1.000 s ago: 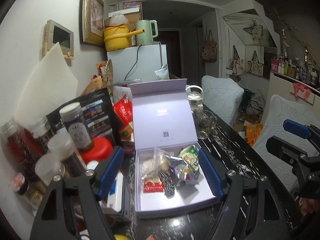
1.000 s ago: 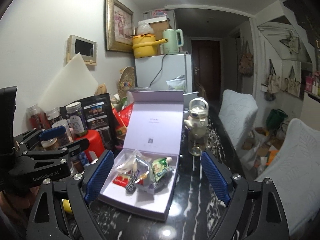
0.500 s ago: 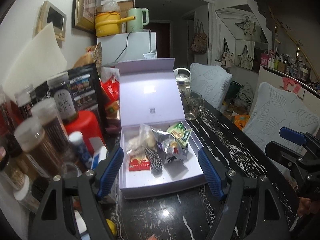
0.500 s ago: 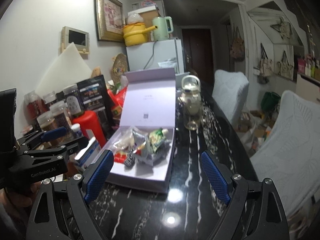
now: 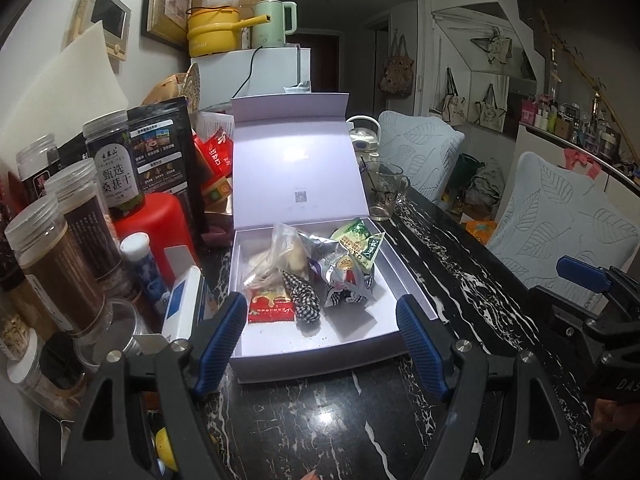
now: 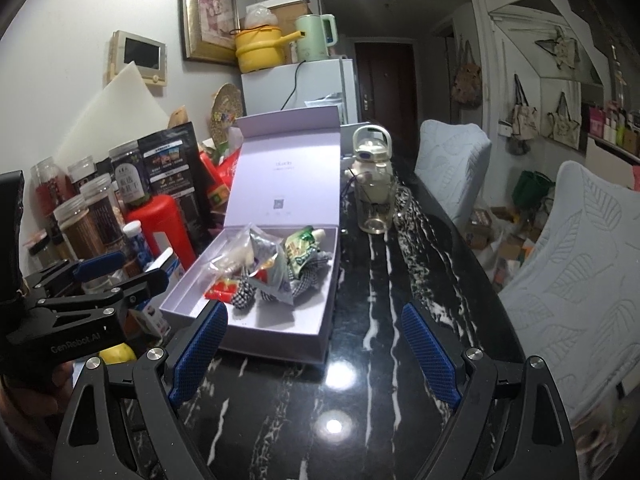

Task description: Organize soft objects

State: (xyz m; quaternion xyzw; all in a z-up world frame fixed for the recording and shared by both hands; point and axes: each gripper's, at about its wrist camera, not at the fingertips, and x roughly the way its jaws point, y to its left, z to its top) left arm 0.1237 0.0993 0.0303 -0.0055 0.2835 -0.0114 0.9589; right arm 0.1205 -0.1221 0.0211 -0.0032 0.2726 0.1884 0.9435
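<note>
Both claws (spread, empty) hover before the box point(image 5: 340, 354) of snack packets point(image 5: 344, 276).

Dim indoor light from overhead leaves the far doorway dark, throws white glare spots on the glossy black table point(image 6: 360, 400) at lower centre, brightens the raised box lid point(image 5: 298, 168), while fisheye bending and black vignetting curve every edge.

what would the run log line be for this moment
left gripper: open, empty, short of box | right gripper: open, empty, over table | box: lid up, holds snack packets, checkered cloth
</note>
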